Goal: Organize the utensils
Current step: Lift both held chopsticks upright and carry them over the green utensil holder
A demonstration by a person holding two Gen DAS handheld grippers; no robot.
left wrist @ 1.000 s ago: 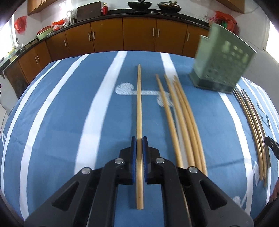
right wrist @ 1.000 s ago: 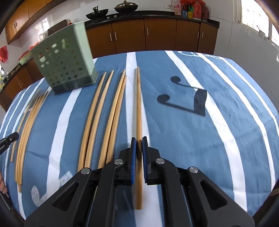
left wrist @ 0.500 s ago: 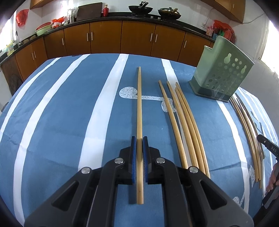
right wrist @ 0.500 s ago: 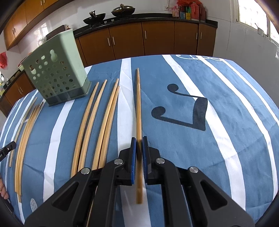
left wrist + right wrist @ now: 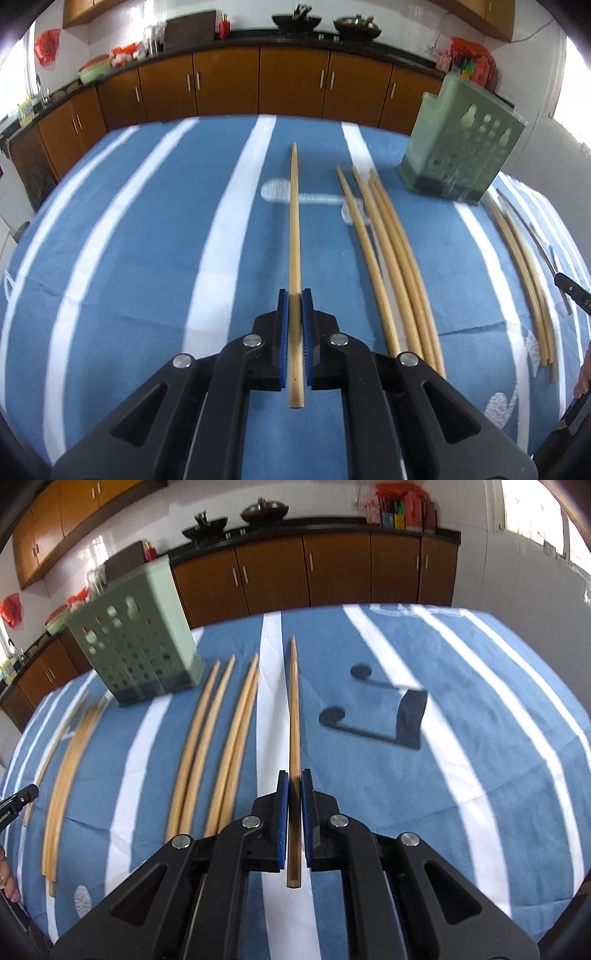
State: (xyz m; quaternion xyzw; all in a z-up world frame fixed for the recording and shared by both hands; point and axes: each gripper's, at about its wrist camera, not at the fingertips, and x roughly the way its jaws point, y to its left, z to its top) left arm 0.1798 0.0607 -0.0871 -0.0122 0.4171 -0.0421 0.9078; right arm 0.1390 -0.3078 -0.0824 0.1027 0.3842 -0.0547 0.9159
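Both grippers pinch a chopstick each, so I start there: my left gripper [image 5: 295, 295] has its blue pads closed on a pale wooden chopstick [image 5: 294, 229] that points to 12 o'clock over the blue-and-white striped tablecloth [image 5: 129, 240].

My right gripper [image 5: 294, 775] is pressed the same way onto a second chopstick [image 5: 293, 709], darker at its blunt end, also aimed at 12 o'clock.

The green perforated utensil holder [image 5: 461, 147] stands upright at 1 o'clock in the left view and at 10 o'clock in the right view.

Four loose chopsticks [image 5: 388, 258] lie on the cloth between the held stick and the holder, tapered tips away from me.

Another bundle of chopsticks [image 5: 524, 266] lies beyond the holder at 3 o'clock.

A black musical-note print [image 5: 384, 709] sits at 1 o'clock in the right view.

I can read no lettering.
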